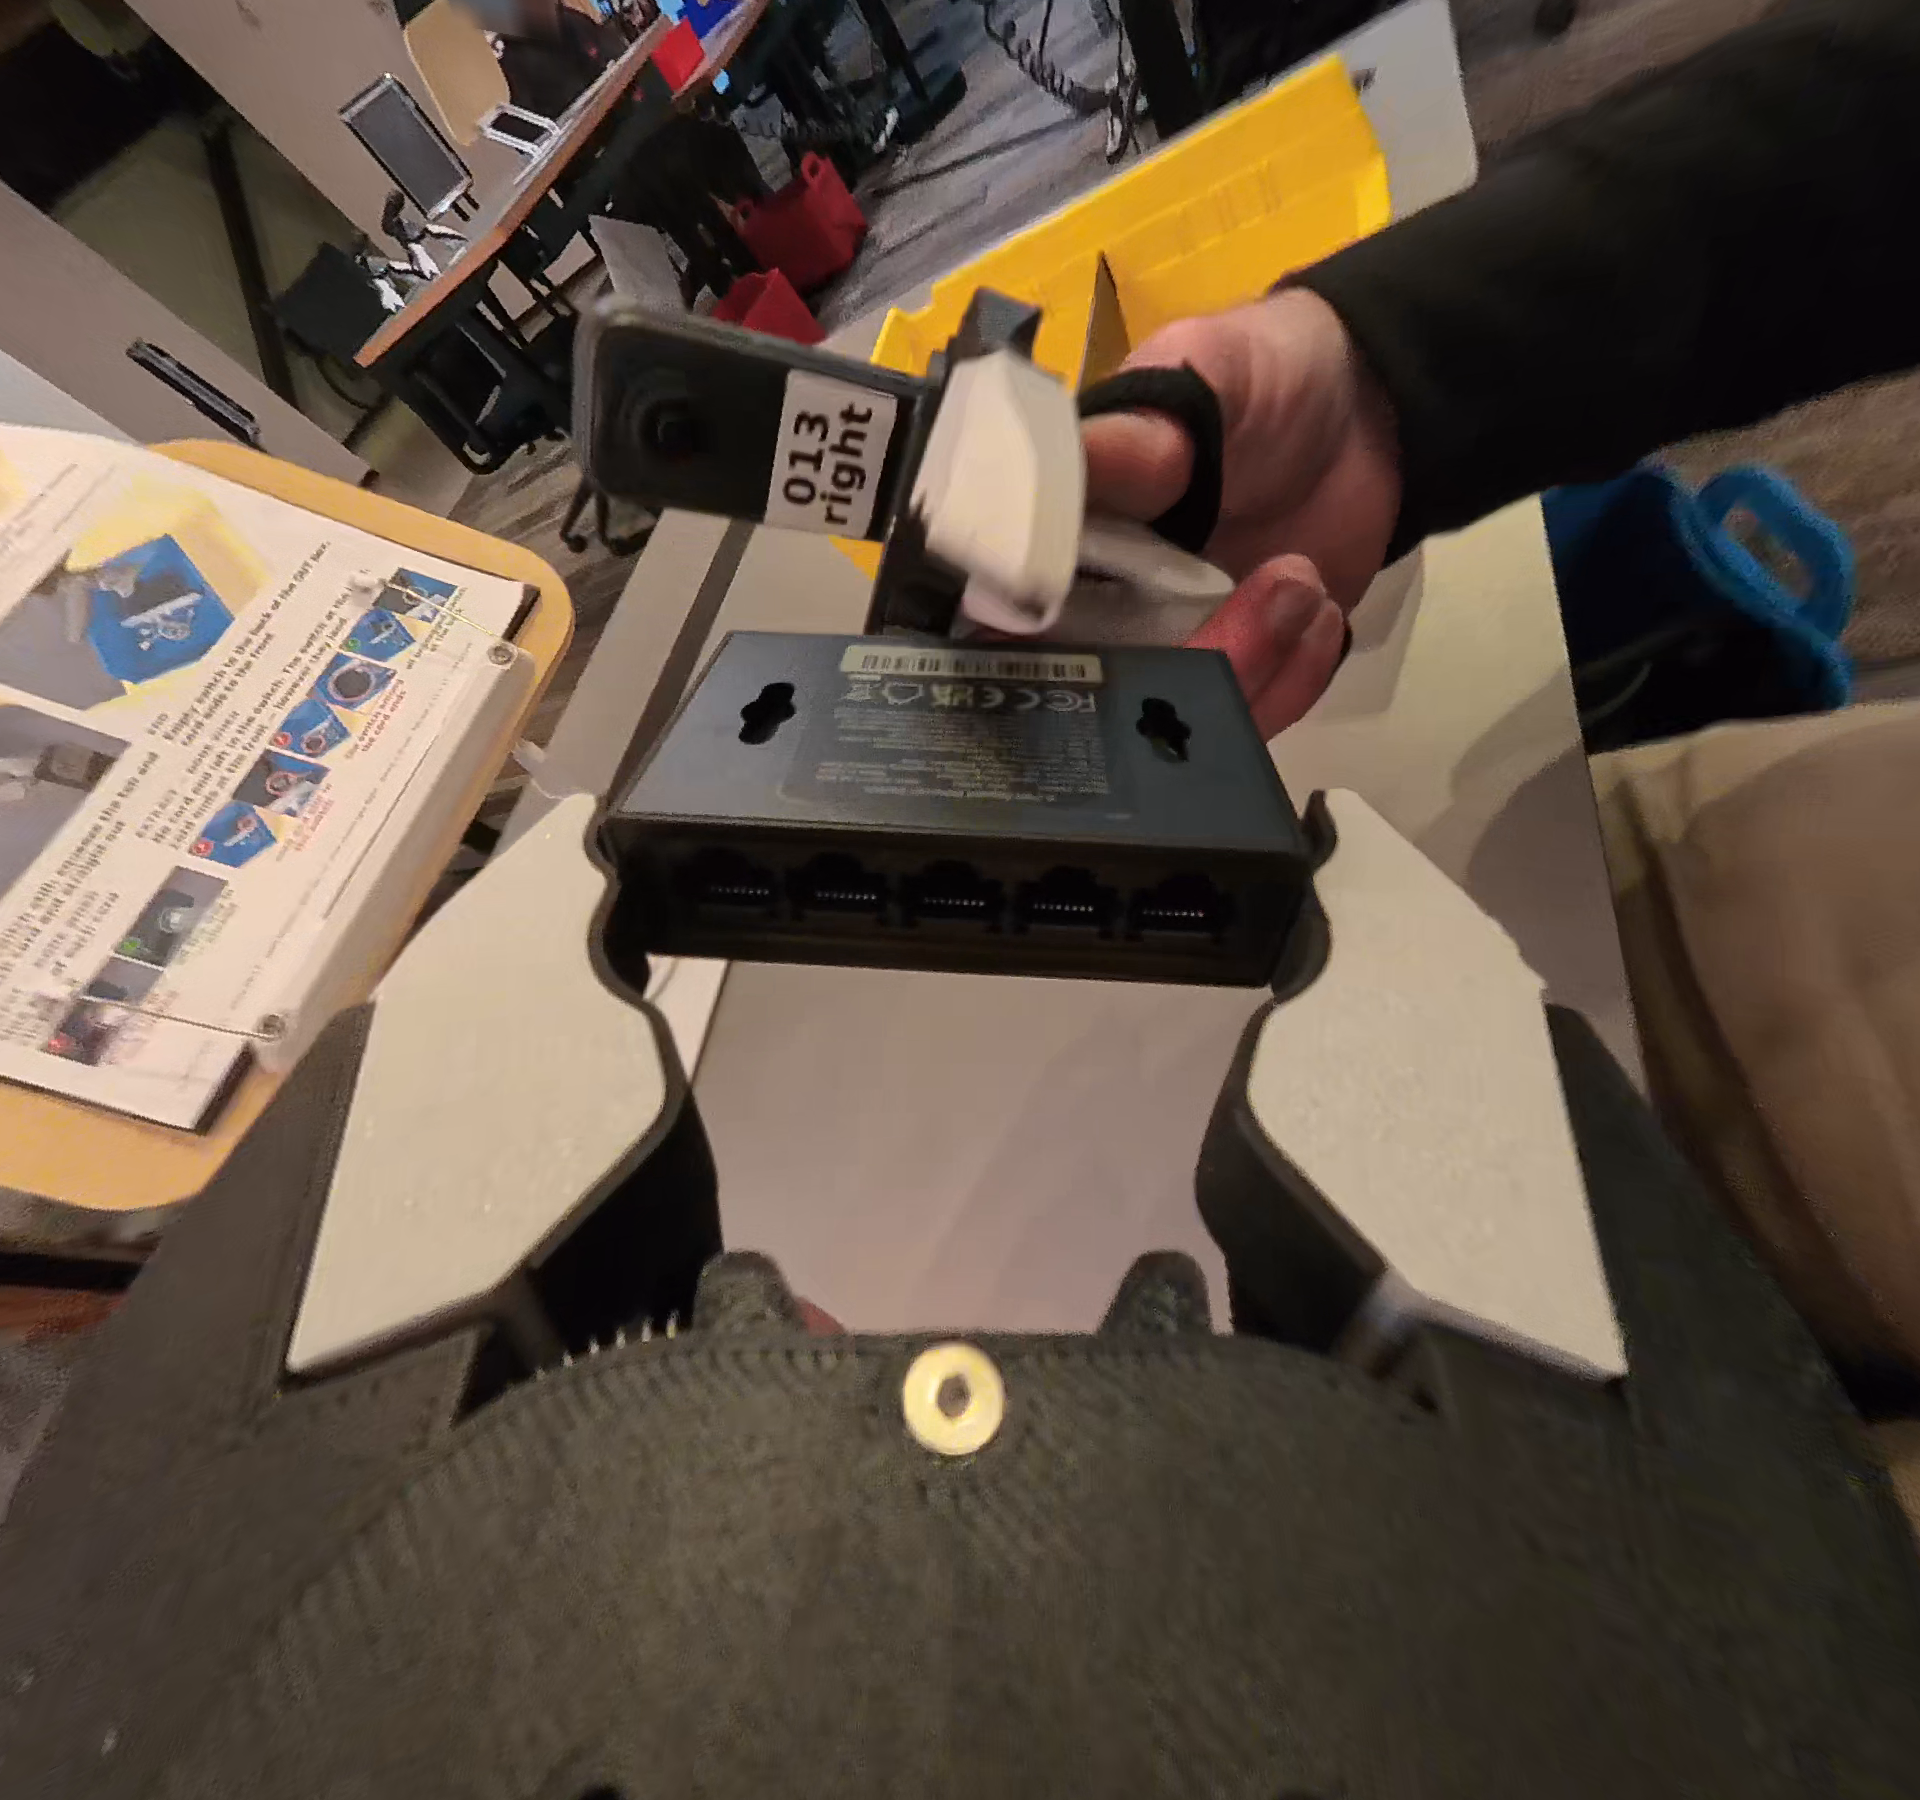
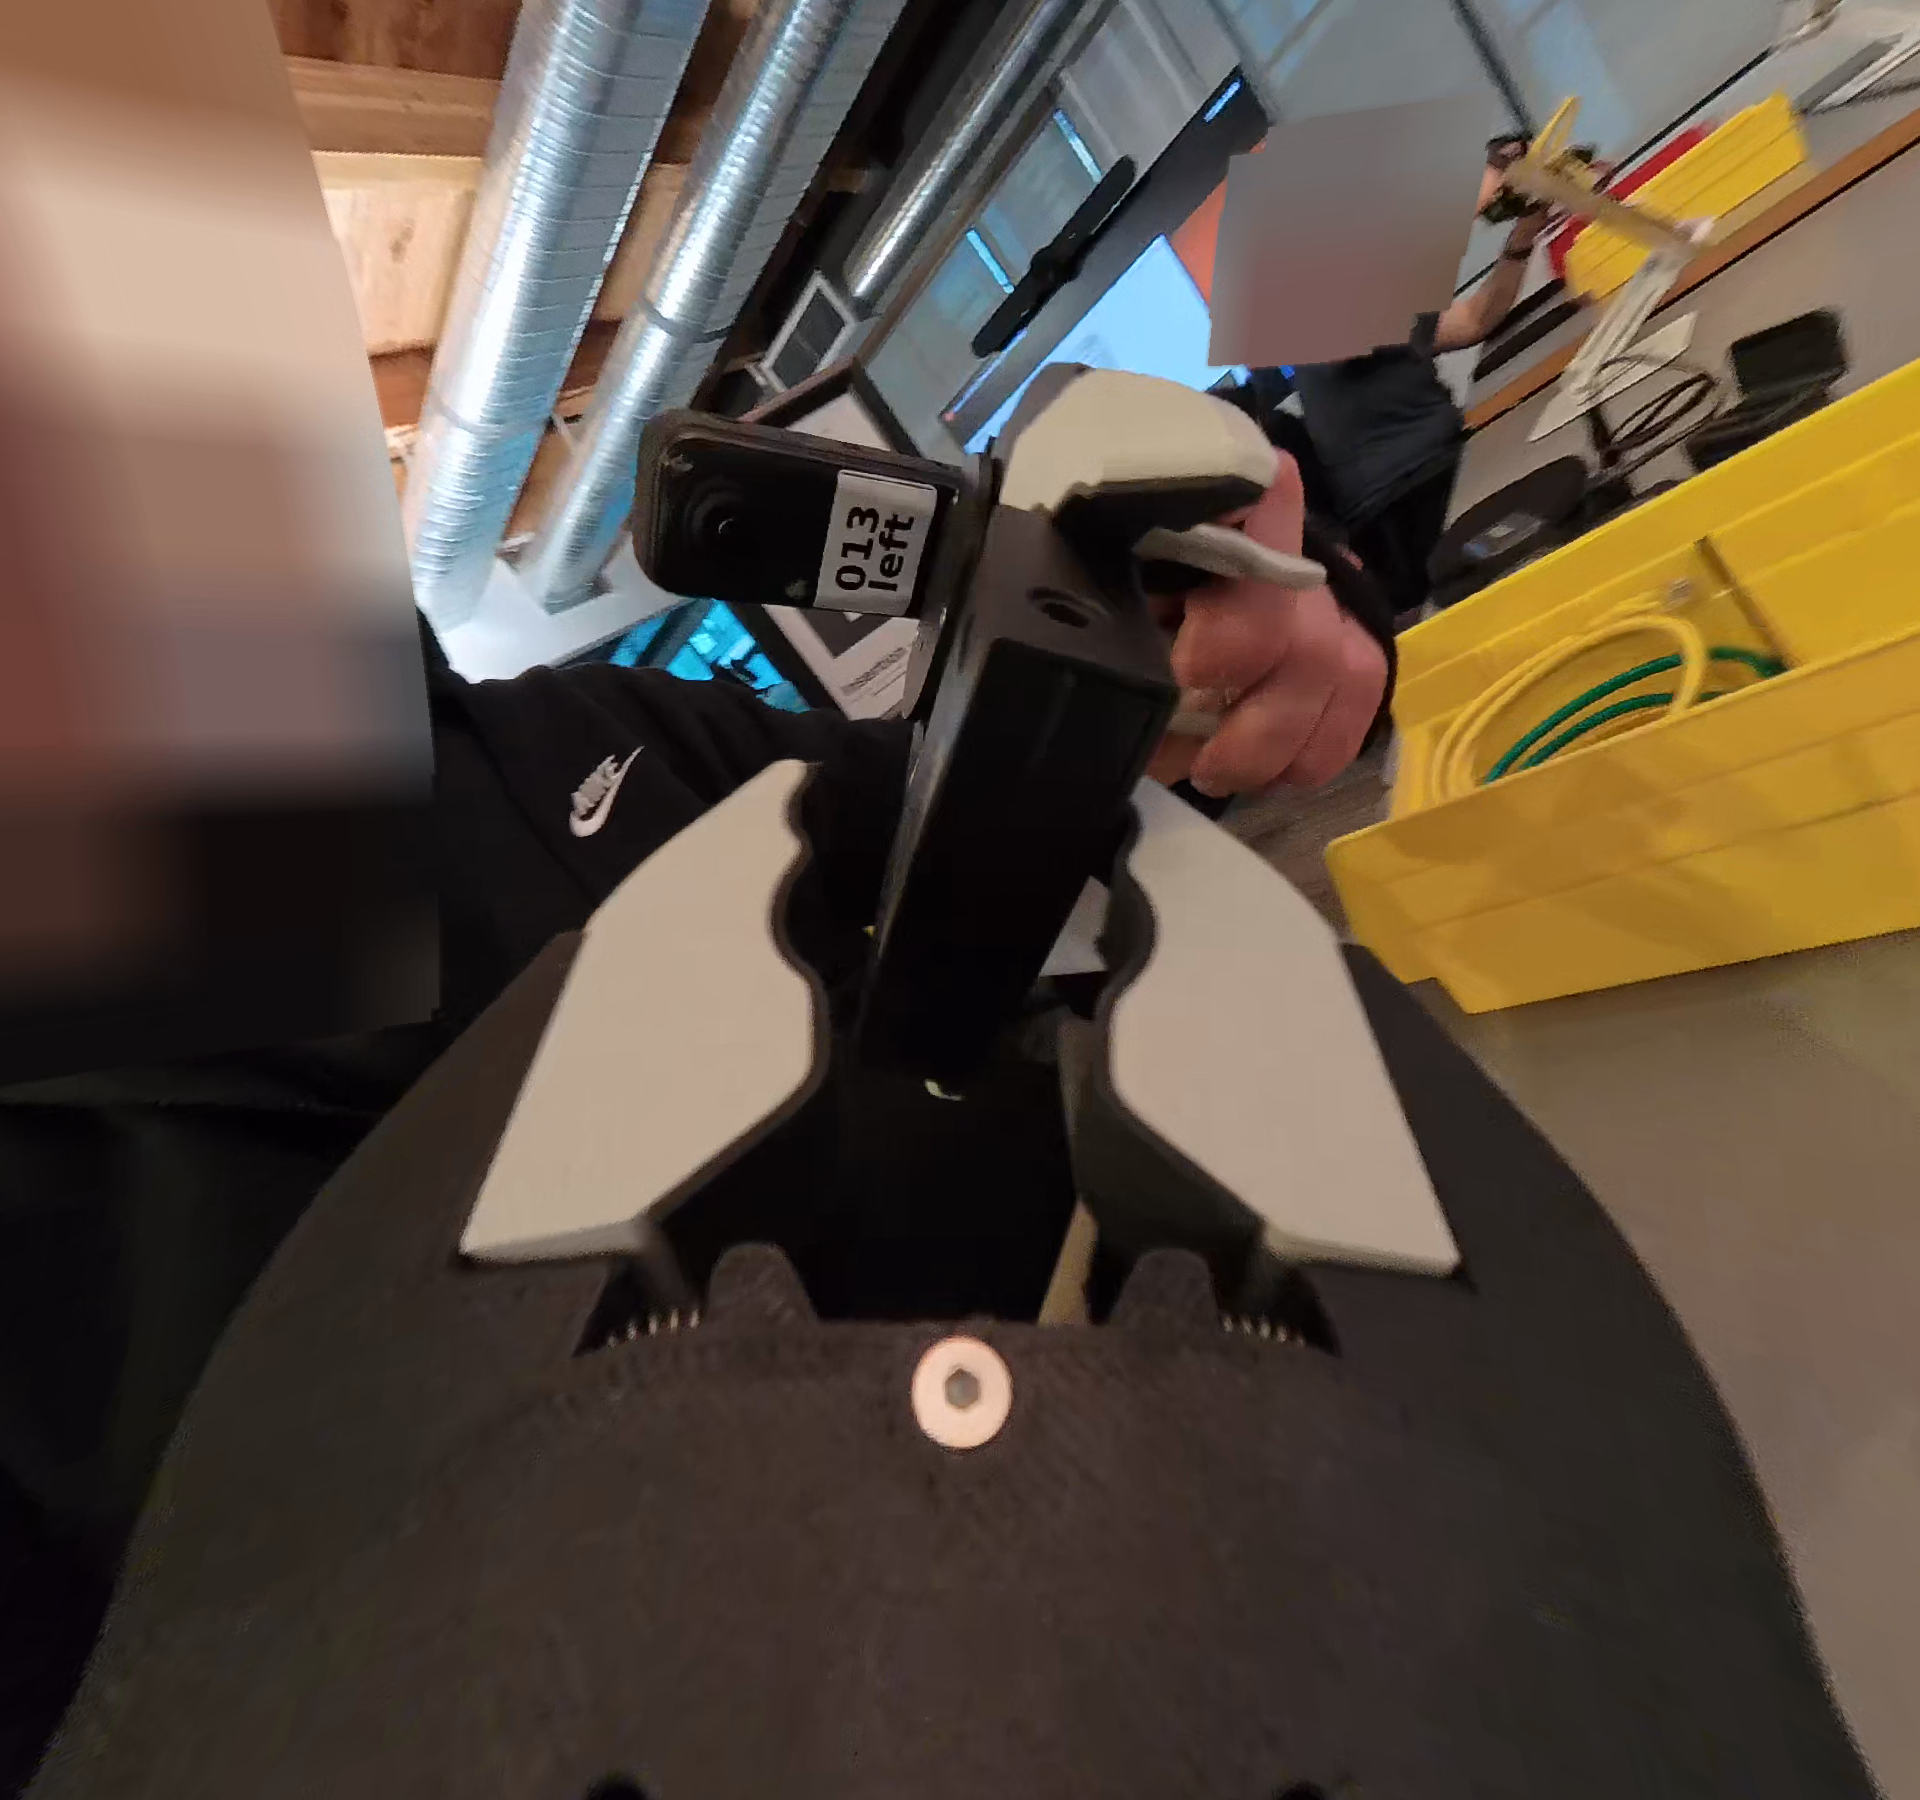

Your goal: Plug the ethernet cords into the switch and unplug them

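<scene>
Two grippers: both meet at the switch.
Yellow bin (image 2: 1621,815): right of right gripper, partly cut off; coiled yellow and green cords (image 2: 1558,701) inside.
Left gripper (image 1: 951,903): fingers spread wide, clamping the switch's two ends.
Right gripper (image 2: 961,898): fingers flank the switch's far end; contact unclear.
Switch (image 1: 951,815): black, underside up, five empty ports facing left camera.

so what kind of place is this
Probably a shared lab or open workshop. Rows of desks carry monitors, bare ducts run along the ceiling, and yellow bins sit on the table, one holding coiled cables. Another person works at a far bench.
</scene>
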